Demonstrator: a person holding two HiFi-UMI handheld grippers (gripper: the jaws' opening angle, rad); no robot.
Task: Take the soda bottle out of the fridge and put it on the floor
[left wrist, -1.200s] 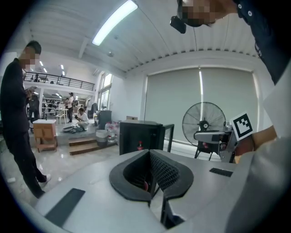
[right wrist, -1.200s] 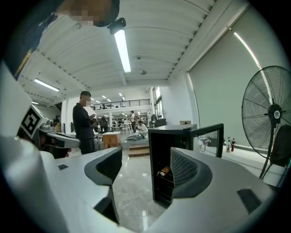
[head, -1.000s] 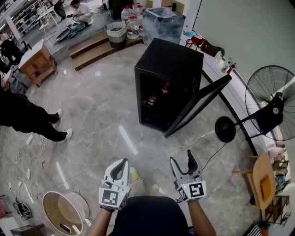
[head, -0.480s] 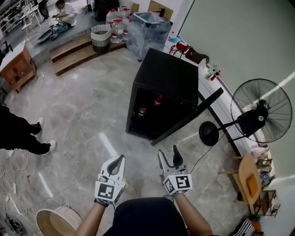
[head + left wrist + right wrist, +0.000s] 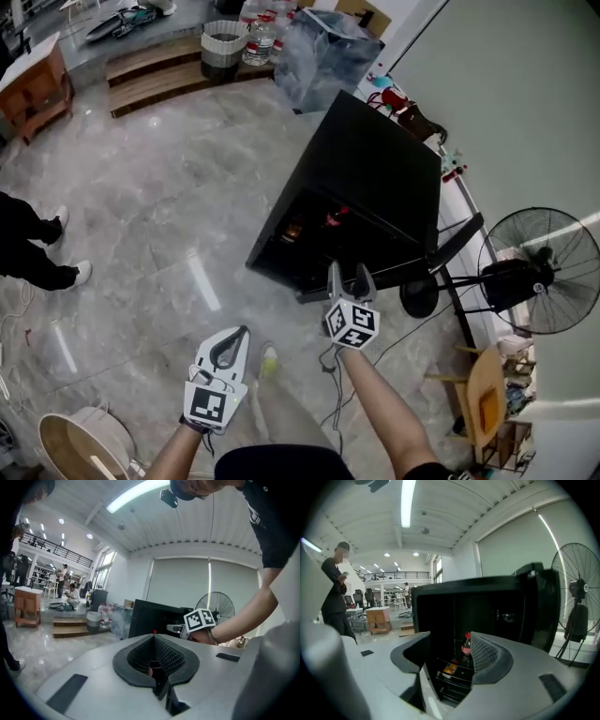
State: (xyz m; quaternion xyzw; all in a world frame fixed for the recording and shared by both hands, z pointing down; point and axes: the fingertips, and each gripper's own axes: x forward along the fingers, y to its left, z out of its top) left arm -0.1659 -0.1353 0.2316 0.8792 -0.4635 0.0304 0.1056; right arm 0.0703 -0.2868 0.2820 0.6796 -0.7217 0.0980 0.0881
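Note:
The black fridge (image 5: pixel 375 178) stands with its door (image 5: pixel 457 246) swung open to the right. Inside on a shelf the soda bottle (image 5: pixel 335 217) with a red cap stands upright. My right gripper (image 5: pixel 348 274) is stretched out toward the fridge opening, short of it. Its jaws are closing and hold nothing. In the right gripper view the soda bottle (image 5: pixel 466 645) shows far off through the gap of the right gripper (image 5: pixel 450 639). My left gripper (image 5: pixel 242 332) hangs low over the floor, shut and empty. In its own view the left gripper (image 5: pixel 153 639) has its tips together.
An orange packet (image 5: pixel 450 669) lies on a lower fridge shelf. A standing fan (image 5: pixel 539 281) and its round base (image 5: pixel 419 295) are right of the door. A person's legs (image 5: pixel 37 253) are at the left, a round basket (image 5: pixel 80 441) at lower left, wooden steps (image 5: pixel 155 80) behind.
The fridge has come nearer. My right gripper has reached forward toward its opening with the jaws narrower. The left gripper has stayed low and shut.

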